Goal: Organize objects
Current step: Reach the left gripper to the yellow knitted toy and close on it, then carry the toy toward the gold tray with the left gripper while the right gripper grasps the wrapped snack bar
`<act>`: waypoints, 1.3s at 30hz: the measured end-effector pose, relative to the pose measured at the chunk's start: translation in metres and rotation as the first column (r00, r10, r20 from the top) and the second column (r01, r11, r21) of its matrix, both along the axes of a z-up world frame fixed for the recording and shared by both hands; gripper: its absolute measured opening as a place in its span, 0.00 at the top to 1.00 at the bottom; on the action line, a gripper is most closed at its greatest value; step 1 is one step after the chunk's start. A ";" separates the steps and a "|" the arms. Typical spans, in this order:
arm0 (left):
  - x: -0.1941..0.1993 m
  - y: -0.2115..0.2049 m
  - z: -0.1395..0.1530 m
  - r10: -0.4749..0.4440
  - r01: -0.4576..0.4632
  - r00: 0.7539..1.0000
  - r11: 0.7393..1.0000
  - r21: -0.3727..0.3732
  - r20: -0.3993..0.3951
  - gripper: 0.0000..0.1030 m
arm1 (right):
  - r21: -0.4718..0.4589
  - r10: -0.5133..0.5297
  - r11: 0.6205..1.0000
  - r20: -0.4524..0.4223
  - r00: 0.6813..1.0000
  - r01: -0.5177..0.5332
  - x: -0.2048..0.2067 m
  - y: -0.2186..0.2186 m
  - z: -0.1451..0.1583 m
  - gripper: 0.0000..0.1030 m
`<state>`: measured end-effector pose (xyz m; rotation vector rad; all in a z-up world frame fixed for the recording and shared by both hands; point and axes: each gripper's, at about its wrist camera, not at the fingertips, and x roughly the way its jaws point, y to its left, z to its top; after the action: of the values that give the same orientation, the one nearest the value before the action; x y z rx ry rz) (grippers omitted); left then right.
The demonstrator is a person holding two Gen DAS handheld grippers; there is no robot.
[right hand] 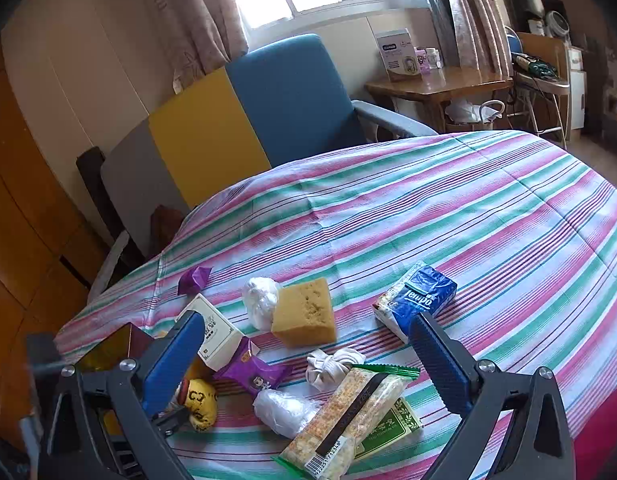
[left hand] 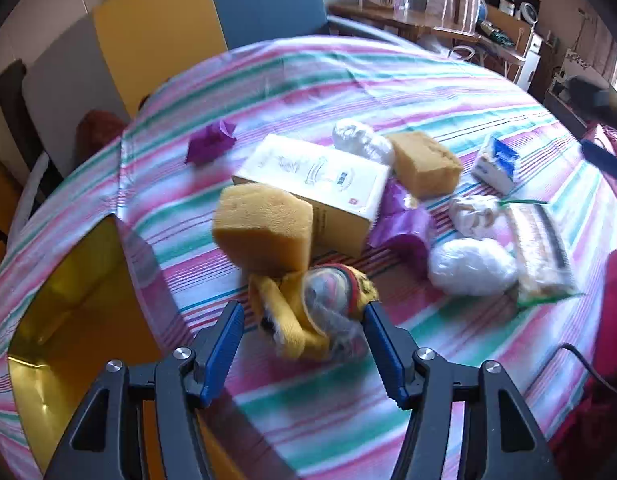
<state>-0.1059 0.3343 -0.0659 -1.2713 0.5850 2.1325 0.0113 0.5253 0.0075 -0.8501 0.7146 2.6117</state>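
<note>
Yellow plush toy [left hand: 308, 312] lay on striped tabletop [left hand: 348, 92], between the spread fingers of left gripper [left hand: 304, 320]; right finger [left hand: 382, 344] looked to touch toy's edge, left finger [left hand: 224, 340] stood apart from it, nothing clamped. Blurred sponge [left hand: 264, 228] sat just behind the toy, touching cream box [left hand: 316, 184]. Beyond the box: purple wrapper [left hand: 210, 146], white plastic bundle [left hand: 360, 140], second sponge [left hand: 424, 164]. Right of the toy: purple snack packet [left hand: 404, 228], another white plastic bundle [left hand: 468, 266], knotted cloth [left hand: 474, 210], clear cracker pack [left hand: 540, 252], blue tissue pack [left hand: 496, 164] farther back. Gold-lined open box [left hand: 68, 312] stood left of the toy. Right gripper [right hand: 308, 360] hovered over the cracker pack side of the pile, fingers wide apart, holding nothing. Blue chair [right hand: 292, 96] stood behind the tabletop.
</note>
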 end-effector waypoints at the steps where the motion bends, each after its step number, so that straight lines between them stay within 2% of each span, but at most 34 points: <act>1: -0.001 0.001 -0.003 0.003 -0.003 1.000 1.000 0.005 0.011 0.45 | -0.003 -0.003 1.000 -0.004 1.000 0.003 0.001 0.001 0.000 0.00; 2: -0.003 0.000 -0.006 -0.006 0.004 0.999 0.999 0.047 0.053 0.61 | -0.004 -0.009 1.000 -0.007 1.000 0.009 0.001 0.002 0.000 0.00; 3: -0.002 -0.001 -0.005 -0.002 -0.002 0.998 0.998 0.066 0.064 0.63 | -0.005 -0.014 1.000 -0.009 1.000 0.014 0.001 0.004 0.000 0.00; 5: 0.005 -0.003 0.000 -0.005 0.003 0.999 0.997 0.082 0.032 0.69 | -0.011 -0.029 1.000 -0.005 1.000 0.029 0.002 0.007 -0.001 0.00; 9: 0.024 -0.020 0.014 -0.008 0.003 1.000 0.988 0.153 0.029 0.70 | -0.025 -0.061 0.998 0.049 0.997 0.062 0.000 0.014 -0.008 0.07; 11: 0.035 -0.031 0.022 -0.007 0.003 1.000 0.983 0.183 0.025 0.70 | -0.031 -0.066 0.997 0.094 0.993 0.069 -0.003 0.016 -0.015 0.21; 14: 0.047 -0.049 0.034 0.001 -0.008 1.000 0.975 0.222 0.030 0.70 | -0.019 -0.072 0.997 0.173 0.982 0.077 -0.008 0.016 -0.025 0.35; 21: 0.058 -0.093 0.061 0.045 -0.051 0.999 0.950 0.307 0.027 0.70 | -0.017 -0.030 0.999 0.225 0.974 0.034 -0.015 0.007 -0.033 0.36; 25: 0.057 -0.135 0.067 0.127 -0.128 0.992 0.936 0.327 0.026 0.70 | -0.010 -0.015 1.000 0.262 0.965 0.018 -0.020 0.003 -0.039 0.36; 28: 0.047 -0.172 0.063 0.220 -0.218 0.975 0.921 0.323 0.032 0.70 | 0.003 -0.009 1.000 0.275 0.961 0.008 -0.021 -0.001 -0.040 0.36; 33: 0.030 -0.243 0.052 0.391 -0.380 0.920 0.880 0.286 0.019 0.70 | 0.019 -0.010 1.000 0.306 0.952 0.004 -0.021 -0.005 -0.042 0.36; 36: 0.028 -0.269 0.049 0.452 -0.433 0.892 0.857 0.279 -0.007 0.70 | -0.004 0.002 1.000 0.326 0.945 0.000 -0.019 -0.008 -0.041 0.36; 39: 0.027 -0.288 0.043 0.487 -0.468 0.873 0.835 0.290 0.006 0.70 | 0.008 -0.019 1.000 0.345 0.938 0.017 -0.012 -0.012 -0.037 0.36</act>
<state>-0.0788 0.0468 -0.0232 -1.2788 -0.0378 2.5587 -0.0003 0.5134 -0.0295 -1.2524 0.6122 2.3542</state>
